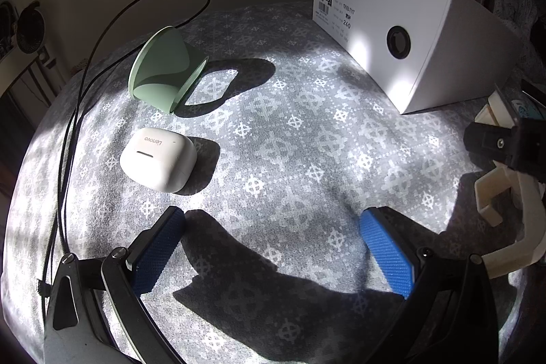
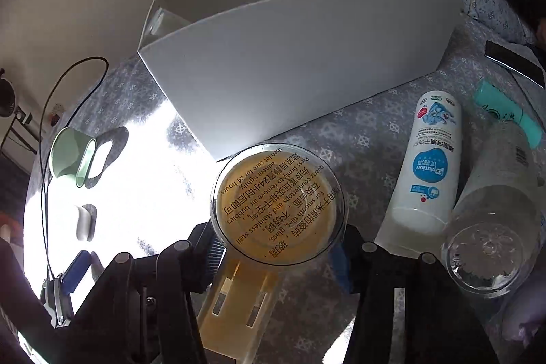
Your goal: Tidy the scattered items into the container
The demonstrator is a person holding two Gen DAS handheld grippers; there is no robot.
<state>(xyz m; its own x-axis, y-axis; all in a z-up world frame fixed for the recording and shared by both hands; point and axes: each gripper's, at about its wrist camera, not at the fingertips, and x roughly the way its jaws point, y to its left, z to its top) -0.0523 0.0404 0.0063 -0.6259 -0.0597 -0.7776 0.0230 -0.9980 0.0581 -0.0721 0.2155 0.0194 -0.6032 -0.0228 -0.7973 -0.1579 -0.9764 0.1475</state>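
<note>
My right gripper (image 2: pixel 276 258) is shut on a yellowish adhesive hook with a clear round printed disc (image 2: pixel 278 200), held just in front of the open white box (image 2: pixel 290 74). The same cream hook (image 1: pixel 491 193) shows at the right edge of the left wrist view. My left gripper (image 1: pixel 273 220) is open above the patterned cloth with nothing between its blue pads. A white earbud case (image 1: pixel 158 159) lies just beyond its left finger. A green cup (image 1: pixel 163 70) lies on its side further back. The white box (image 1: pixel 409 33) stands at the back right.
Right of the box lie a white bottle (image 2: pixel 430 166), a clear plastic bottle (image 2: pixel 488 248), a teal tube (image 2: pixel 505 115) and a flat black item (image 2: pixel 515 63). A black cable (image 1: pixel 78 111) loops along the left edge of the cloth. A wall rises behind the box.
</note>
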